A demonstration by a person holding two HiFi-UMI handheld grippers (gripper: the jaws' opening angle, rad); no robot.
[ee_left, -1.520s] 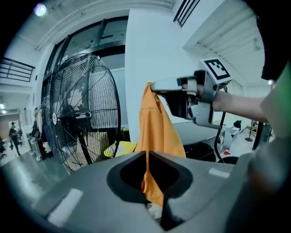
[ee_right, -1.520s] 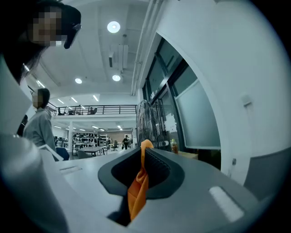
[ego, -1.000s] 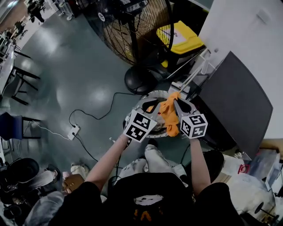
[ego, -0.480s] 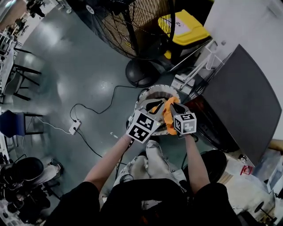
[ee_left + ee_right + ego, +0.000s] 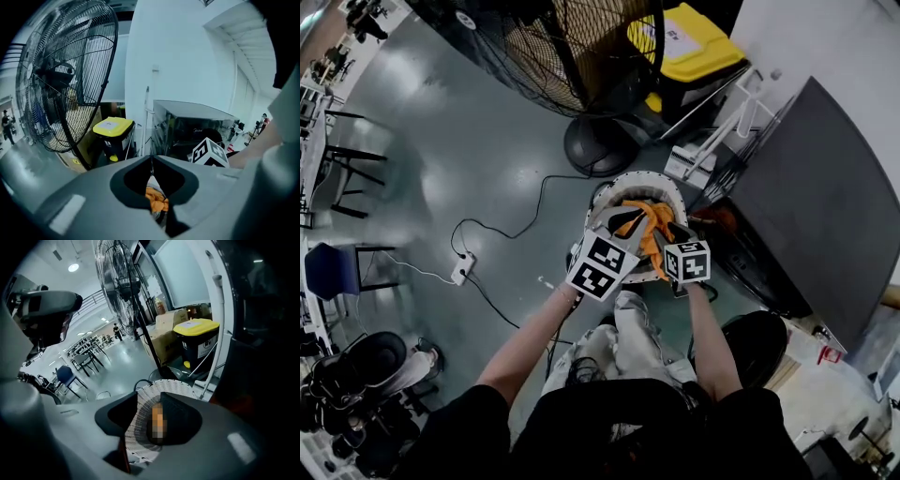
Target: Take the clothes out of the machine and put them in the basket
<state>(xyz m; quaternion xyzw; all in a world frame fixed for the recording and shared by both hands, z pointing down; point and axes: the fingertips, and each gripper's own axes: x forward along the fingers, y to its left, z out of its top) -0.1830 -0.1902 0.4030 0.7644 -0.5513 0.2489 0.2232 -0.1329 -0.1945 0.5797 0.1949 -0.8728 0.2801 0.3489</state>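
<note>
Orange crumpled cloth garment [image 5: 649,225] sags between my grippers, just over the white woven round basket [image 5: 630,177]. Left gripper [image 5: 151,161] is clamped on it. Right gripper [image 5: 149,395] jaws have just been opening, pads off it. Drop step; next I release left.

We are finding grey floor [image 5: 441,159] open left of the round white woven basket [image 5: 619,181]; the black wire-caged fan [image 5: 572,47] is crowding behind, the dark grey machine [image 5: 825,216] is walling its right.
</note>
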